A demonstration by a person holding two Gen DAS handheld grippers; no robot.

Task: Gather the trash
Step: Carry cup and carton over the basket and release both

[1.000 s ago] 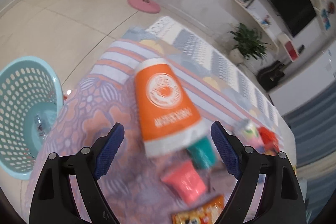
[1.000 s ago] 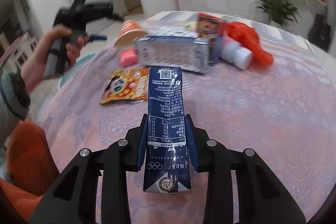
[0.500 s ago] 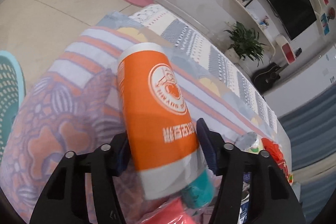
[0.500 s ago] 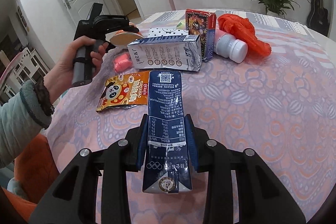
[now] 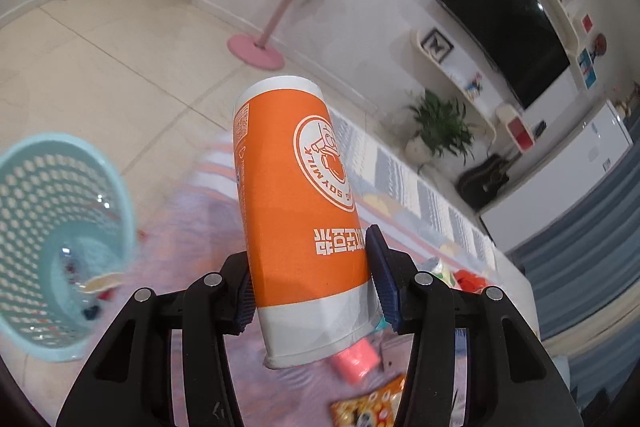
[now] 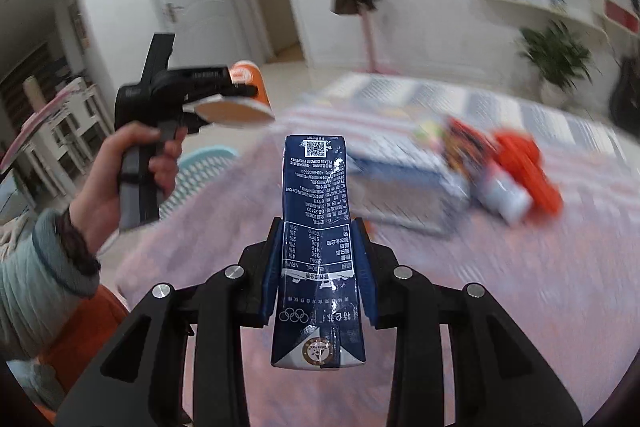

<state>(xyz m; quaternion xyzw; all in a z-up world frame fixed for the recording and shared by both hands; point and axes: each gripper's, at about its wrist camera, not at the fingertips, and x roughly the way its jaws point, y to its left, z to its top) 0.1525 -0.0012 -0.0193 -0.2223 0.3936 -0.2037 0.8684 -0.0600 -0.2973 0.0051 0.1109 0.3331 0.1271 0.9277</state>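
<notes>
My left gripper [image 5: 312,283] is shut on an orange soy-milk paper cup [image 5: 296,203] and holds it in the air above the table edge. The cup also shows in the right wrist view [image 6: 244,95], raised at the left. A teal perforated trash basket [image 5: 52,227] stands on the floor to the lower left, with some scraps inside. My right gripper [image 6: 320,267] is shut on a dark blue milk carton [image 6: 316,227], held above the table.
The table has a pink-purple patterned cloth [image 6: 500,287]. On it lie a large blue-white carton [image 6: 408,187], an orange plastic bag [image 6: 524,163], a white bottle [image 6: 504,195], a pink cup [image 5: 356,359] and a snack packet [image 5: 368,407]. A pink coat stand [image 5: 260,43] is on the floor.
My left gripper closed on the orange cup and lifted it off the table toward the basket side. My right gripper raised the blue carton, still held.
</notes>
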